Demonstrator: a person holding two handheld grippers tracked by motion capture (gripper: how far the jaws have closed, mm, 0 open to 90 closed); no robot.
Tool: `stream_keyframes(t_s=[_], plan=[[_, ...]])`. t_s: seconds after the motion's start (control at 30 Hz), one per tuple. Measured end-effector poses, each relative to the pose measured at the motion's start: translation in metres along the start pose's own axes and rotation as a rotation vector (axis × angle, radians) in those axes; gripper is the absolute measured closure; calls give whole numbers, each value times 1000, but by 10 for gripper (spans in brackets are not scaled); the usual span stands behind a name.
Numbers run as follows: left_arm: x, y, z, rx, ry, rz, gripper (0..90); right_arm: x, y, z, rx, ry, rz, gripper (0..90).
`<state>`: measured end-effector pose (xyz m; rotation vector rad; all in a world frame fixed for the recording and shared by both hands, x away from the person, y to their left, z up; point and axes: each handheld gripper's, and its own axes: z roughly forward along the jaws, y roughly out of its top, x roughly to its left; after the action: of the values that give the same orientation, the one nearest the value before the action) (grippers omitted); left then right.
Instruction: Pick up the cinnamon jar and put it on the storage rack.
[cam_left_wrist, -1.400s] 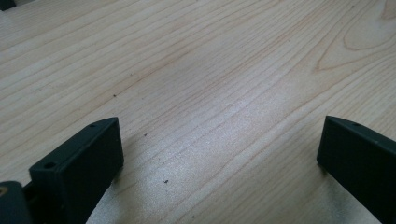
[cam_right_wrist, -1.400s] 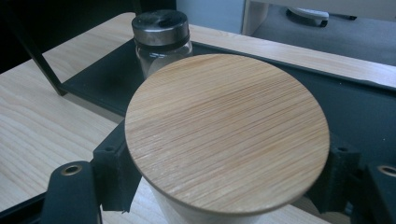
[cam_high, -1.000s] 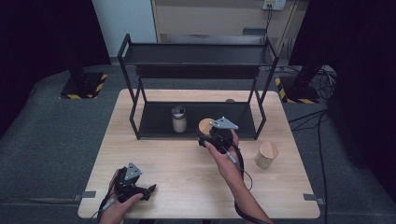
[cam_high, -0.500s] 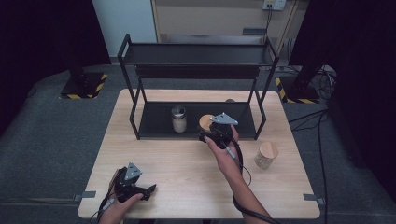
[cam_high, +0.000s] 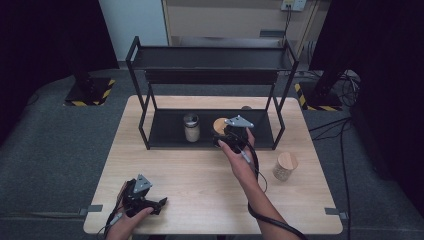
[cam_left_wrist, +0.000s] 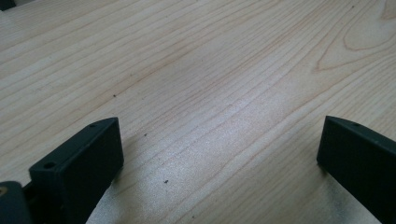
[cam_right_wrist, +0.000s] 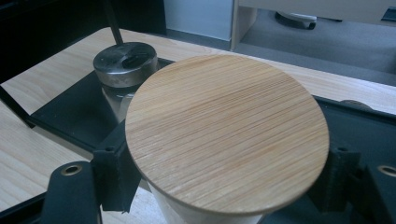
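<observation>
My main risk here is the jar with the bamboo lid (cam_right_wrist: 226, 133) tipping or clipping the rack (cam_high: 212, 75) as I set it on the lower shelf (cam_high: 165, 135): the shelf edge runs just under the jar's base in the right gripper view, and if I lower too early the bottom could catch that front lip. A second hazard is the metal-lidded jar (cam_high: 191, 127) already standing on the shelf just beside my load; a sideways drift would knock the two together. The upper shelf overhangs the spot as well, so lifting high to clear the lip could bring the gripper's grey plate against it. I also judge the grip sits high on the jar, just below the lid, so a fast release could leave it rocking. The right gripper (cam_right_wrist: 226, 186) is clamped on this jar, one jaw pressing each side of the body directly under the wooden disc, with the jar upright at the front of the lower shelf, seen in the high view at (cam_high: 220, 126). The left gripper (cam_left_wrist: 219, 154) rests low over the bare table (cam_left_wrist: 210, 70) near my front left corner, jaws wide apart, nothing between them. A second bamboo-lidded jar (cam_high: 285, 166) waits on the table to the right of the rack, well apart from both grippers.
</observation>
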<state>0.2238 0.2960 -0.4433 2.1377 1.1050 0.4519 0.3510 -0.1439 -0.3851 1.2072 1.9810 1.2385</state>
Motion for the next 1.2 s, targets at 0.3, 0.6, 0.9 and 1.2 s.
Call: stream_keyframes(t_s=[0.3, 0.6, 0.9, 1.2], plan=[[0, 0, 0, 0, 0, 0, 0, -3, 1, 9, 2, -2, 4, 255], [0, 0, 0, 0, 0, 0, 0, -6, 2, 14, 0, -6, 20, 256], [2, 0, 0, 0, -6, 5, 0, -6, 8, 16, 0, -11, 3, 256], [2, 1, 1, 0, -6, 5, 0, -7, 11, 21, -12, -15, 17, 256]])
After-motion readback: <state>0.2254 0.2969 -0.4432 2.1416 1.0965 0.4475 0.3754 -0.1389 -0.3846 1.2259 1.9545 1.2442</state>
